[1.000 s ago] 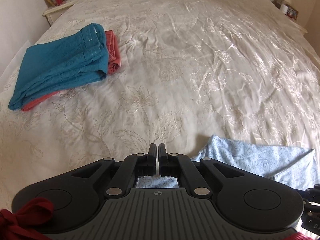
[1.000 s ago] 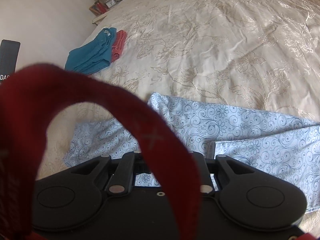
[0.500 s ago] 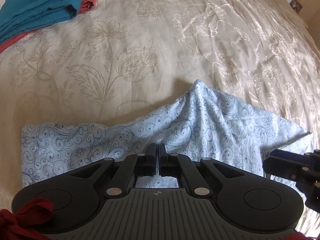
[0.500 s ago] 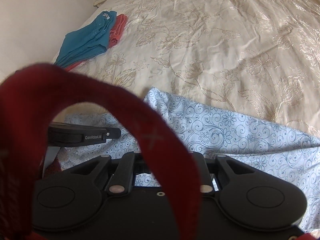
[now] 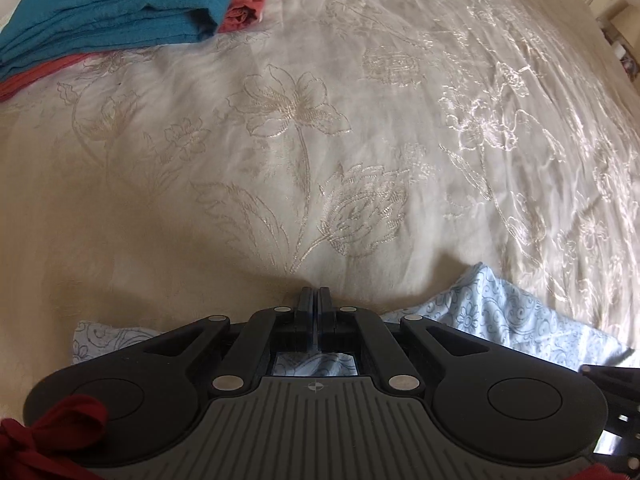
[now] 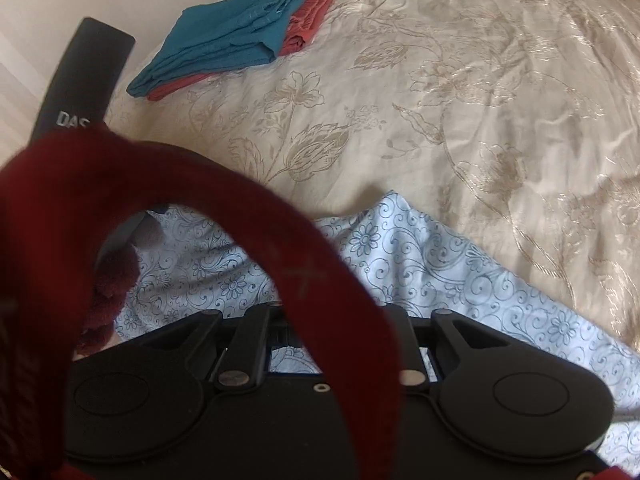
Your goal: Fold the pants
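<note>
Looking down along your left gripper (image 5: pixel 318 300), you see its two black fingers (image 5: pixel 306 312) pressed together with no gap worth naming. The light blue pants with a dark swirl-and-flower print (image 5: pixel 516 320) lie under and beside the tool, showing through the window behind the fingers, but the pinch point itself sits against the bedspread's shadow, so you cannot tell whether any cloth is caught there. The pants spread flat on the cream satin bedspread with embroidered flowers (image 5: pixel 304 128), a raised corner to the right of the fingers and a small patch peeking out at the left.

From your right gripper (image 6: pixel 344 332) the view is largely blocked by a dark red fabric strap (image 6: pixel 256 208) looping across the lens, and its fingertips are hidden behind that strap; how far apart they stand and whether they hold cloth cannot be read. The printed pants (image 6: pixel 420 256) run from the left under the tool out to the lower right edge, with a peaked fold near the middle.

Well apart, toward the far left of the bed, a folded teal garment (image 6: pixel 232 40) rests on a folded coral-red one (image 6: pixel 308 16). A black bar with white lettering (image 6: pixel 80 80) stands at the left.
</note>
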{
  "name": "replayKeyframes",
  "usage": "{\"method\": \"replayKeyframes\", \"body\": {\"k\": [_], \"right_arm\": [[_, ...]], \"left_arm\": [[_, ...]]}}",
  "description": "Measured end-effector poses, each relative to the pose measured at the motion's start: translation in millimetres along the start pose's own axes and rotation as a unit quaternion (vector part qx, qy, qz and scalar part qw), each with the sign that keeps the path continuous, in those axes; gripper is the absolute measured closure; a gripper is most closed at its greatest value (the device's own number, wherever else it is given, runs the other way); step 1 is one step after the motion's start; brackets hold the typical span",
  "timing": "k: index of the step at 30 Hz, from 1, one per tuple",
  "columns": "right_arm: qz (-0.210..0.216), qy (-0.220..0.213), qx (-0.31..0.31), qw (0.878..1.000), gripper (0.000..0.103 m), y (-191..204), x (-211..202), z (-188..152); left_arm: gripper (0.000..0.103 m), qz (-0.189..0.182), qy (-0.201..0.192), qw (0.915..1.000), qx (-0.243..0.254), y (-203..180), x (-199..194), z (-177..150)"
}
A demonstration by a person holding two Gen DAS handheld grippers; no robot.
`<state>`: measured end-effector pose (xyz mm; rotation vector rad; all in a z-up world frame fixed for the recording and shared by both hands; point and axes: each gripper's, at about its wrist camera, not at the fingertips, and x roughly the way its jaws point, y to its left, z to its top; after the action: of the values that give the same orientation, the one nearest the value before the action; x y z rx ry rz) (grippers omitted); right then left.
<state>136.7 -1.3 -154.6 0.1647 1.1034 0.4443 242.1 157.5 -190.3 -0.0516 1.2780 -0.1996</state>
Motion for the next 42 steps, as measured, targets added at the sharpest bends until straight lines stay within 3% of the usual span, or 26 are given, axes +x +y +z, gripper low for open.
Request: {"method": "replayKeyframes", "body": {"k": [9, 12, 14, 17, 22, 26, 28, 29, 30, 38, 42], "right_arm": [[-0.031, 0.011, -0.026, 0.999, 0.076, -9, 41, 34], [-0.057, 0.000, -0.022, 0.998, 0.080, -13, 38, 39], [-0.070, -0.017, -0.015, 0.997, 0.073, -14, 30, 37], [-0.058, -0.030, -0.004, 0.998, 0.073, -12, 12, 28], [-0.036, -0.034, -0.004, 0.999, 0.073, 1, -15, 3], [-0.021, -0.031, 0.010, 0.999, 0.073, 11, -33, -23], [-0.016, -0.028, 0.017, 0.999, 0.073, 16, -37, -33], [-0.015, -0.026, 0.019, 0.999, 0.073, 18, -38, -37], [-0.014, -0.024, 0.020, 0.999, 0.073, 20, -38, -39], [-0.018, -0.027, 0.021, 0.999, 0.073, 34, -55, -60], [-0.021, -0.034, 0.023, 0.999, 0.073, 39, -64, -68]], "left_arm": [[0.101, 0.028, -0.029, 0.9987, -0.030, 35, -41, -21], [0.101, 0.044, -0.034, 0.9978, -0.036, 51, -54, -34], [0.101, 0.055, -0.036, 0.9972, -0.036, 60, -62, -43], [0.101, 0.062, -0.038, 0.9968, -0.034, 72, -73, -59], [0.100, 0.043, -0.052, 0.9967, -0.046, 87, -91, -89], [0.099, -0.012, -0.068, 0.9948, -0.075, 100, -99, -109], [0.079, -0.036, -0.065, 0.9940, -0.080, 104, -100, -115], [0.062, -0.039, -0.064, 0.9941, -0.079, 104, -99, -117], [0.055, -0.037, -0.065, 0.9944, -0.074, 104, -98, -118], [0.053, -0.014, -0.087, 0.9946, -0.054, 105, -98, -118], [0.051, -0.018, -0.078, 0.9959, -0.043, 110, -84, -107]]}}
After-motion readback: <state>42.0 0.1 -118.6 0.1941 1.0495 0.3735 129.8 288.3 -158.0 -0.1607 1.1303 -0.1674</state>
